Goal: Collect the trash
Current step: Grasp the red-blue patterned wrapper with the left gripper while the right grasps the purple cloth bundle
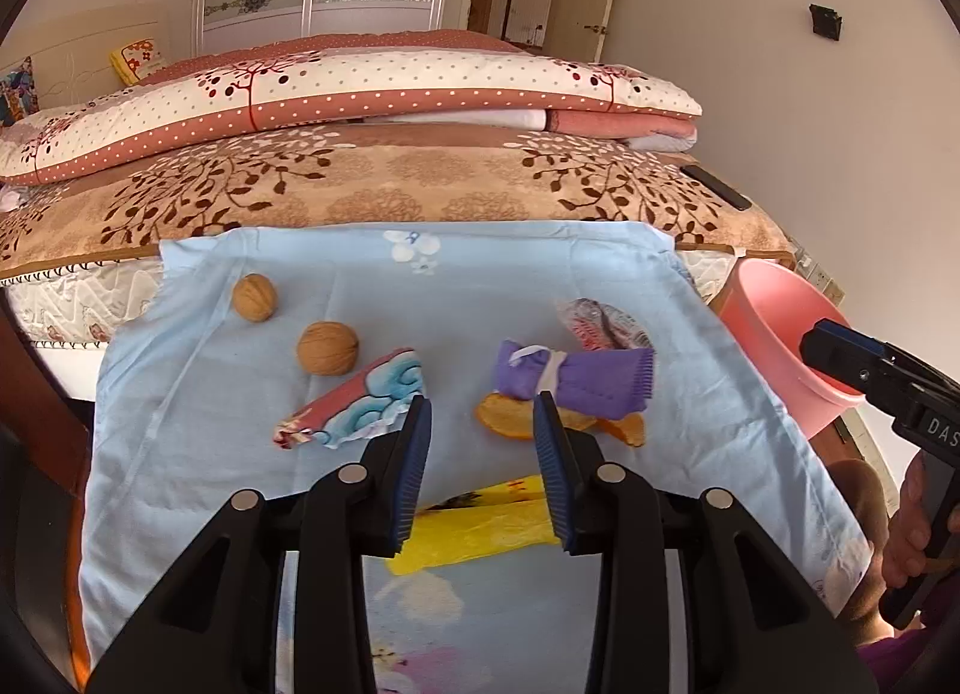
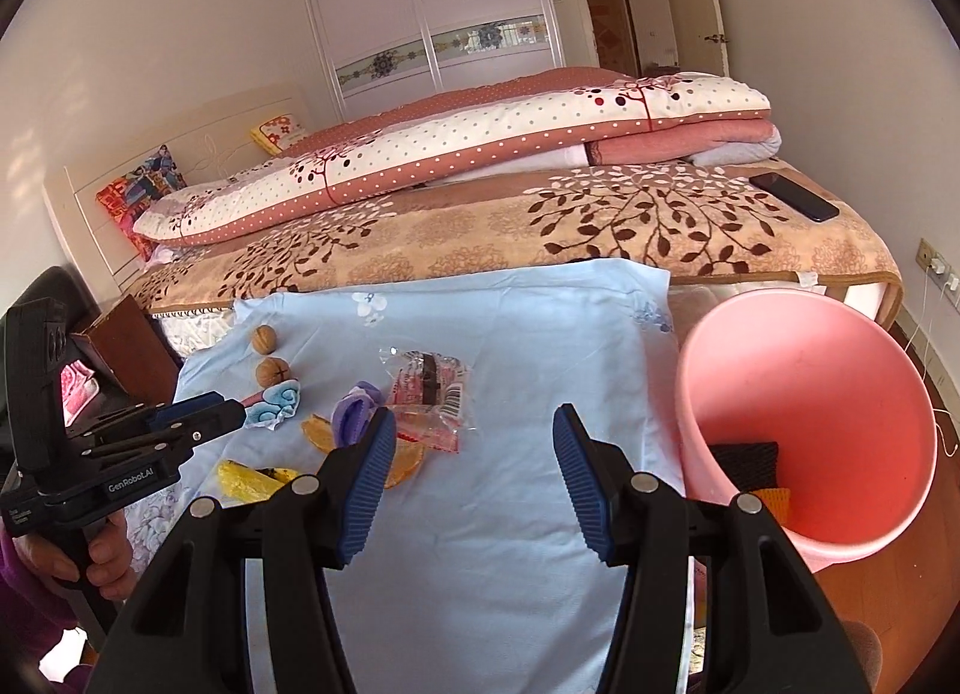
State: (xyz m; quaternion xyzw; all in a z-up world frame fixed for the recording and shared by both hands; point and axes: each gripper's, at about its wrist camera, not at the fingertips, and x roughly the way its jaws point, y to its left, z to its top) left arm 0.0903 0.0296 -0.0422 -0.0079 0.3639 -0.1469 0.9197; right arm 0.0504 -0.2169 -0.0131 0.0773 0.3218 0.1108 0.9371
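Crinkled purple wrapper [image 1: 576,379], wrinkled walnuts [image 1: 327,347] — smooth, round pink plastic bucket [image 2: 807,412]

A pale blue cloth [image 1: 480,298] with faint white flowers covers the desk. On it lie two tan-brown walnuts [image 1: 327,347], and right of them a wrapper [image 1: 360,403] with blue cloud swirls on red. Right of that wrapper sits a purple packet [image 1: 588,379] over orange peel [image 1: 504,421], and nearer than these a yellow wrapper [image 1: 480,526]. Beyond the purple packet is a clear wrapper [image 1: 603,325] printed red. Right of the cloth stands a pink bucket [image 2: 840,370]. Behind it, the bed's blanket [image 1: 420,178] is beige with brown leaves. Each claw [image 1: 483,442] is black with blue pads.
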